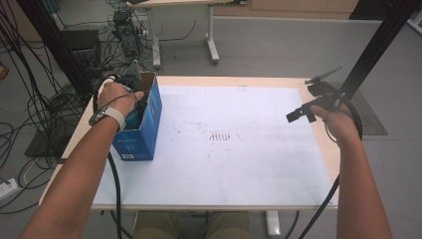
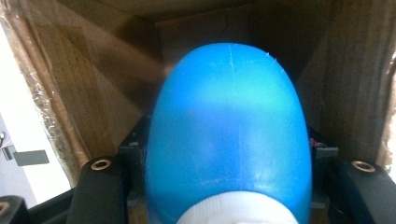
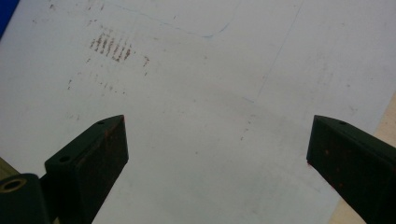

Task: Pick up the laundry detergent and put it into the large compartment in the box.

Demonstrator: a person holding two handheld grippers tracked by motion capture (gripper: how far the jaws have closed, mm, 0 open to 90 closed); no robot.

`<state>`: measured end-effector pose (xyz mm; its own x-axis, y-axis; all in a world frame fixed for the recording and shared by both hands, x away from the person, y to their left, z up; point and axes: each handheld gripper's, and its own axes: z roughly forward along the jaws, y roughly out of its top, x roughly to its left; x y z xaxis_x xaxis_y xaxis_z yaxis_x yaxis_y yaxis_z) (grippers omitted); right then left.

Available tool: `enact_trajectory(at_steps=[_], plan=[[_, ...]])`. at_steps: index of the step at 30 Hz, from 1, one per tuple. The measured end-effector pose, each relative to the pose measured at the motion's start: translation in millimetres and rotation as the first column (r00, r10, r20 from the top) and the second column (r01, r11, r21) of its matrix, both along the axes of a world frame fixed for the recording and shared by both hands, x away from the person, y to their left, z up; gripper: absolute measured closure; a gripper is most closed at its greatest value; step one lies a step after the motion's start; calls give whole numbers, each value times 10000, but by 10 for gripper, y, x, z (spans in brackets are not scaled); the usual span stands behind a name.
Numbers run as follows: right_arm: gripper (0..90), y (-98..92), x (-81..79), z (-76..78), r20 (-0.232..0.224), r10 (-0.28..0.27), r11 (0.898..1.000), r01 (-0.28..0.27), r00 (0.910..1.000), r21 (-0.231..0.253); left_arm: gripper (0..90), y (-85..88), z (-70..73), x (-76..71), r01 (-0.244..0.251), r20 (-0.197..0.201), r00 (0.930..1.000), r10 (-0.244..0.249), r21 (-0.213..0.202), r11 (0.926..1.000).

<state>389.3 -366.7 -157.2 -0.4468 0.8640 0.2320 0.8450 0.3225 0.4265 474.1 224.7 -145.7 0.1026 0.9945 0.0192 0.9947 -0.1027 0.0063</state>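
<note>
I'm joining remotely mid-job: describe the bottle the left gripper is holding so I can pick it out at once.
Start at the white-topped table and go to the blue cardboard box standing open at its left edge. The left gripper reaches into that box, shut on a blue plastic bottle. Its rounded glossy blue body and white cap stand out against the box's brown inner walls.

Glossy blue plastic bottle (image 2: 229, 135), rough brown cardboard box (image 2: 84, 93), matt white table sheet (image 3: 196, 116)

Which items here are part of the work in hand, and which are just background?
In the job:
- blue plastic bottle with white cap, clamped in the left gripper
- open blue cardboard box around it

Just there:
- right gripper, open over the white table sheet
- reddish smudges
- floor cables
</note>
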Motion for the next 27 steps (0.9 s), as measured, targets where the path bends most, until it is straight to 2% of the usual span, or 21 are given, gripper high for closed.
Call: enact_trajectory(at_steps=[27], plan=[[52,-3,-10,-4,31,-4,10000,4,10000,32,377,-18,-2,-11,38,6,10000,-38,71,10000]])
